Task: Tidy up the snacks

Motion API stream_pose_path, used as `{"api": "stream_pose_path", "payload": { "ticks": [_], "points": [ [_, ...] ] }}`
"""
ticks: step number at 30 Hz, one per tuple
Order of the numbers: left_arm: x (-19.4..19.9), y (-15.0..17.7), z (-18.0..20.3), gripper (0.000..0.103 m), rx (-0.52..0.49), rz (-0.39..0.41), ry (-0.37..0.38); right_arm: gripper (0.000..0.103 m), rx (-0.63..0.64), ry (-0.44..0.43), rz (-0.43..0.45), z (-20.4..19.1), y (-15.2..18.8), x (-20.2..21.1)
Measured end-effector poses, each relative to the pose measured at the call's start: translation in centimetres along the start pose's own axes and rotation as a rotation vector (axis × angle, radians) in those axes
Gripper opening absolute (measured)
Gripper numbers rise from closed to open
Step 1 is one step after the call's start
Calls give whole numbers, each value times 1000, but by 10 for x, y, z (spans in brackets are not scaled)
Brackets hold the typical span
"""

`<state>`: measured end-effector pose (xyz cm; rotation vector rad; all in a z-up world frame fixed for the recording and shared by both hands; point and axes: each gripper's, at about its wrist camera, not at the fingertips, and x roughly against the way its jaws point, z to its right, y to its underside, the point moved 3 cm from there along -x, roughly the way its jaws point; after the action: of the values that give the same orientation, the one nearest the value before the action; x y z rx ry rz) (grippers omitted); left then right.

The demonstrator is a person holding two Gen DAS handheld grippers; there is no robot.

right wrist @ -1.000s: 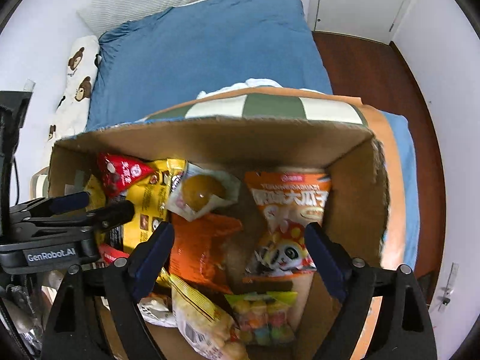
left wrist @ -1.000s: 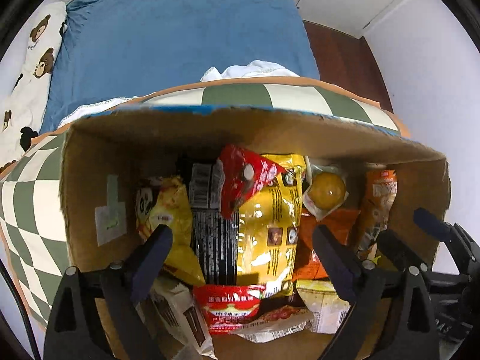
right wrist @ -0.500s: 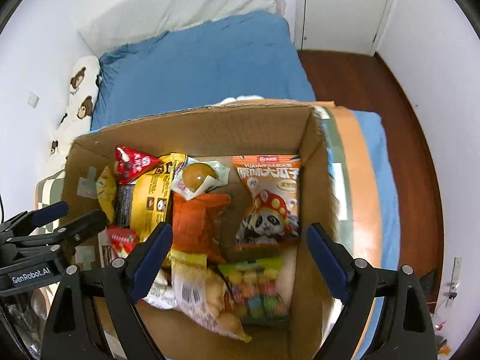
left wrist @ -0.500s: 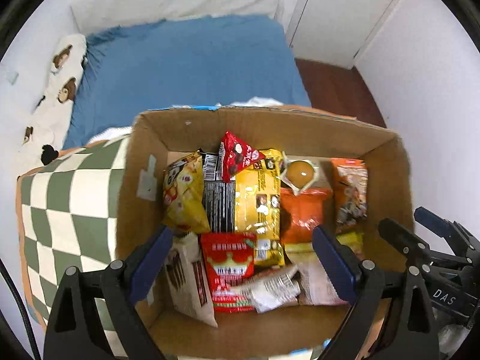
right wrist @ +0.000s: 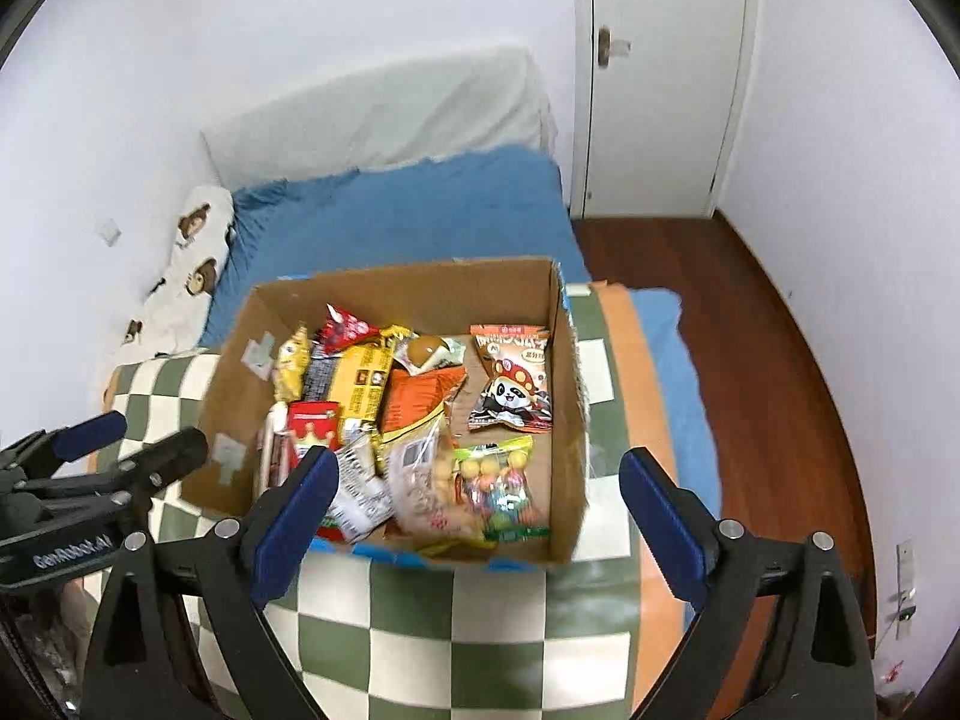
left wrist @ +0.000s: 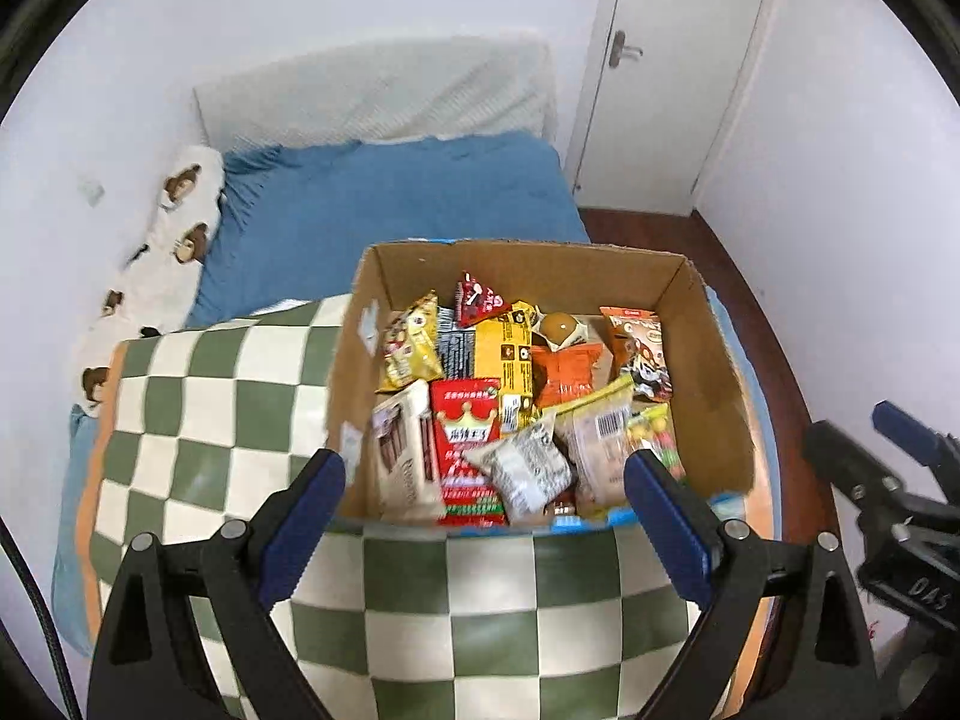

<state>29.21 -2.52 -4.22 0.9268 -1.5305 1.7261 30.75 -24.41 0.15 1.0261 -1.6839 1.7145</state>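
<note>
An open cardboard box (left wrist: 708, 354) (right wrist: 570, 420) full of snack packets sits on a green-and-white checkered blanket (left wrist: 210, 420) (right wrist: 420, 618). Inside lie a red crown packet (left wrist: 465, 438), a yellow packet (left wrist: 504, 354), an orange packet (left wrist: 564, 366), a panda packet (right wrist: 510, 384) and a candy bag (right wrist: 498, 486). My left gripper (left wrist: 486, 492) hangs open above the box's near edge, holding nothing. My right gripper (right wrist: 474, 486) is also above the near edge, its jaws still opening and empty. Each gripper shows at the side of the other's view.
The blanket covers a bed with a blue sheet (left wrist: 390, 204) (right wrist: 396, 210) and a bear-print pillow (left wrist: 162, 252) at the left wall. A white door (left wrist: 678, 72) (right wrist: 660, 72) and dark wooden floor (right wrist: 780, 360) lie to the right.
Both grippers have risen and pulled back out of the box, so the whole box and room now show. The right jaws have widened slightly. The snacks stay put.
</note>
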Motion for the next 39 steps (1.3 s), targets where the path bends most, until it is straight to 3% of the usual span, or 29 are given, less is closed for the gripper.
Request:
{"api": "stream_pose_path", "payload": {
  "ticks": [13, 23, 30, 33, 35, 39],
  "points": [
    [117, 56, 8, 95, -23, 165, -32, 98, 24, -11, 157, -15, 52, 139],
    [159, 74, 8, 95, -17, 229, -50, 99, 55, 4, 224, -19, 79, 208],
    [163, 82, 8, 95, -11, 228, -56, 100, 57, 13, 243, -16, 86, 226],
    [159, 83, 9, 96, -8, 228, -58, 101, 54, 18, 240, -15, 84, 222],
    [153, 80, 9, 103, -3, 232, -47, 101, 50, 25, 236, -14, 83, 216],
    [143, 75, 10, 103, -8, 254, -71, 101, 39, 49, 230, -12, 79, 198]
  ]
}}
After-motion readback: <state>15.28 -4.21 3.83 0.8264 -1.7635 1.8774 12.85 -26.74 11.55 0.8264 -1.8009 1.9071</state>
